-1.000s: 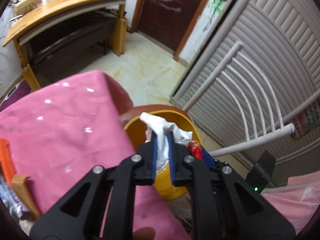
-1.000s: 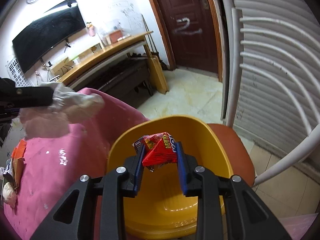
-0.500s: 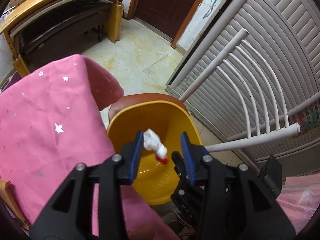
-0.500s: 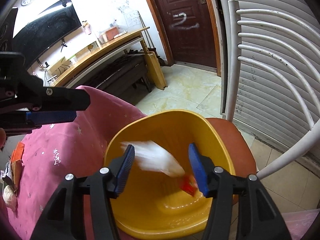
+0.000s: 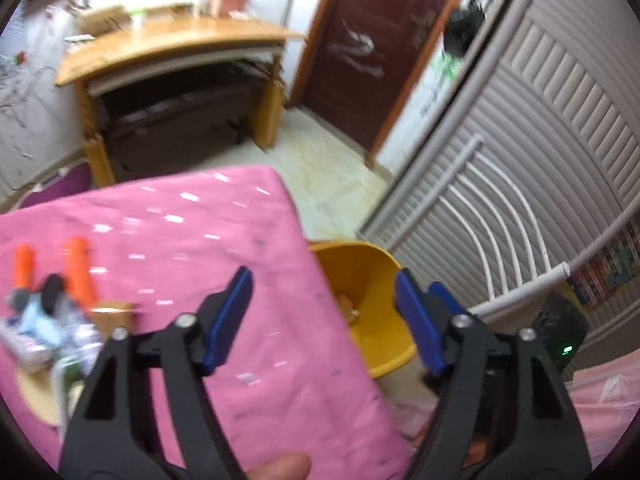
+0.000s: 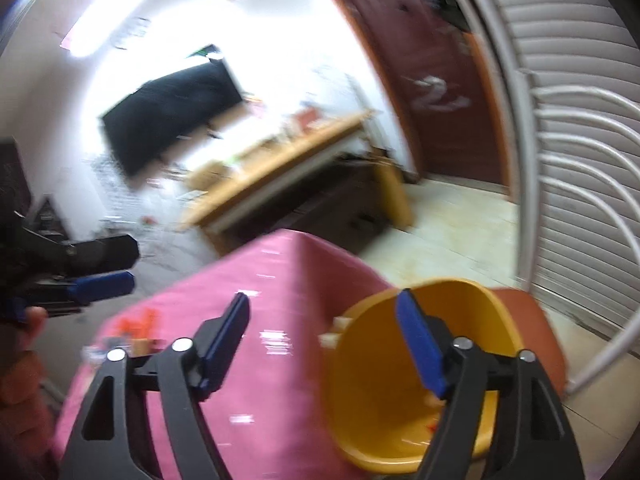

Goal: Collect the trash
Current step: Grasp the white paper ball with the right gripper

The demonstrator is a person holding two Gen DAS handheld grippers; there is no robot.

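A yellow bin (image 5: 374,320) stands past the right edge of the pink-clothed table (image 5: 180,240); blurred scraps of trash lie inside it. My left gripper (image 5: 323,280) hangs over the table's edge beside the bin, its jaws opening with nothing between them. A pile of trash with orange pieces (image 5: 76,268) lies at the table's left. In the right wrist view, my right gripper (image 6: 323,300) is above the bin (image 6: 384,384), jaws opening and holding nothing. A red scrap (image 6: 434,426) lies on the bin's floor. The left gripper (image 6: 124,268) shows at the far left.
The bin rests on a reddish-brown stool (image 6: 532,332). A white rack (image 5: 500,232) and a louvred shutter (image 5: 560,140) stand to the right. A wooden desk (image 5: 180,52), a dark door (image 5: 360,60) and a wall screen (image 6: 172,112) are at the back, across a tiled floor (image 5: 332,168).
Both grippers opened and let go: the white tissue and the red wrapper dropped into the bin. The left gripper swung back left over the table. The right gripper rose and tilted up.
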